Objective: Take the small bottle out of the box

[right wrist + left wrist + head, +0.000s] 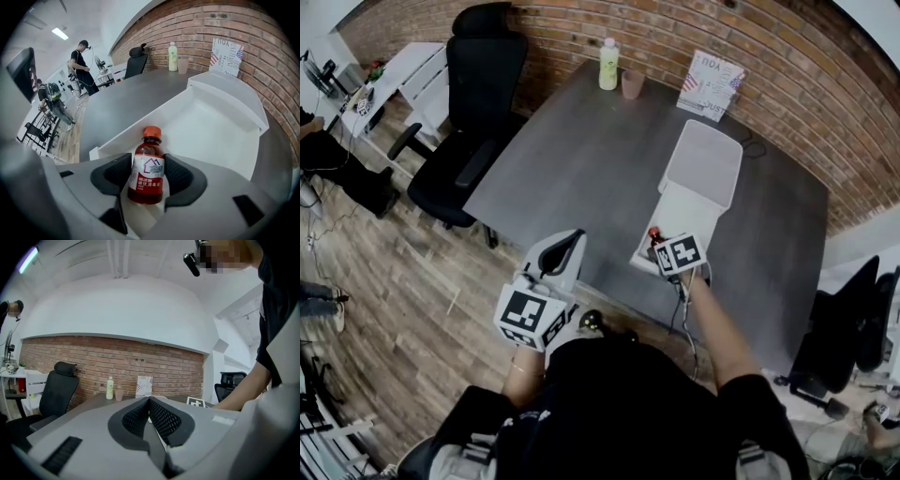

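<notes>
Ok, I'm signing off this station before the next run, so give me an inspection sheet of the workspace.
Surface: grey table.
Job's things: open white box; small bottle upright inside, at its near end.
Clutter: pale green bottle, pink cup, printed card by the brick wall.
Grippers: right gripper jaws wide apart around the small bottle; left gripper jaws together, nothing between.
Cables: dark cable on the table beside the box.
Surroundings: black office chair; person standing beyond.

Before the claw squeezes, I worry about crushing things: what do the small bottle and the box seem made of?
Small bottle: apparently clear glossy plastic, dark red liquid showing through; orange cap, printed label. Box: matte white, thin flat walls, likely cardboard or plastic sheet; the look leaves that open.
</notes>
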The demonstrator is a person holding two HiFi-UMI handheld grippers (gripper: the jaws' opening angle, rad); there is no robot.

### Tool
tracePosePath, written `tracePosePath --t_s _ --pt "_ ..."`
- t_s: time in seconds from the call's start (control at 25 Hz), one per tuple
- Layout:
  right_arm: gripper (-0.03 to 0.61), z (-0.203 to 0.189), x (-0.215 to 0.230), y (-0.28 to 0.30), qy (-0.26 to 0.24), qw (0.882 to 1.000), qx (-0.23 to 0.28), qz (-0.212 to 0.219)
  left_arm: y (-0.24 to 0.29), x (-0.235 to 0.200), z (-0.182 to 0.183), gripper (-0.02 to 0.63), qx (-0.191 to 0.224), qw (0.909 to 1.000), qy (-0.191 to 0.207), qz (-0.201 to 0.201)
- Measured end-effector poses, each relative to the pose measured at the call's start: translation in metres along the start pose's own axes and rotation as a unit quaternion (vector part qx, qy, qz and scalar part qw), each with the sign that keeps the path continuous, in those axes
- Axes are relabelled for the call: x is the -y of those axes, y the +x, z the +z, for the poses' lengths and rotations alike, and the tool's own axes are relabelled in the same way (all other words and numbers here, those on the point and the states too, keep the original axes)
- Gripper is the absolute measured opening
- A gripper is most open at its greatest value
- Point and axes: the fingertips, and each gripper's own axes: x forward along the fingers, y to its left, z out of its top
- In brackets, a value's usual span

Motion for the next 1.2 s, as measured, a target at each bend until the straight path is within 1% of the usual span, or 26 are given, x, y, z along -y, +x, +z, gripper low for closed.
tracePosePath --t_s 0.24,0.52,0.68,0.88,1.04,1.12,1.2 --pt "0.225 -0.002 0.0 0.006 0.001 1.0 -0.007 -0.004 -0.006 -0.008 -0.005 -0.003 -0.006 0.9999 -0.002 0.012" --pt "0.221 -0.001 0.001 0.002 0.031 0.999 0.026 -0.012 -0.007 -0.004 -0.002 -0.002 -0.008 0.9999 0.003 0.009" --pt "0.221 0.002 0.0 -0.006 0.033 0.998 0.048 -0.021 -0.009 -0.006 -0.002 -0.003 -0.01 0.9999 0.007 0.009" --pt "0.219 0.009 0.002 -0.022 0.062 0.994 0.092 -0.018 -0.006 -0.001 -0.003 -0.002 -0.016 0.9998 0.011 0.001" --pt "0.221 0.025 0.008 -0.05 0.09 0.984 0.153 -0.02 0.001 0.004 0.001 -0.003 -0.018 0.9996 0.019 -0.009" --pt "0.219 0.032 0.01 -0.065 0.088 0.979 0.182 -0.029 0.004 0.007 0.002 -0.002 -0.019 0.9994 0.023 -0.016" --pt "0.219 0.037 0.015 -0.078 0.07 0.975 0.205 -0.048 0.01 0.012 0.002 -0.003 -0.019 0.9991 0.028 -0.025"
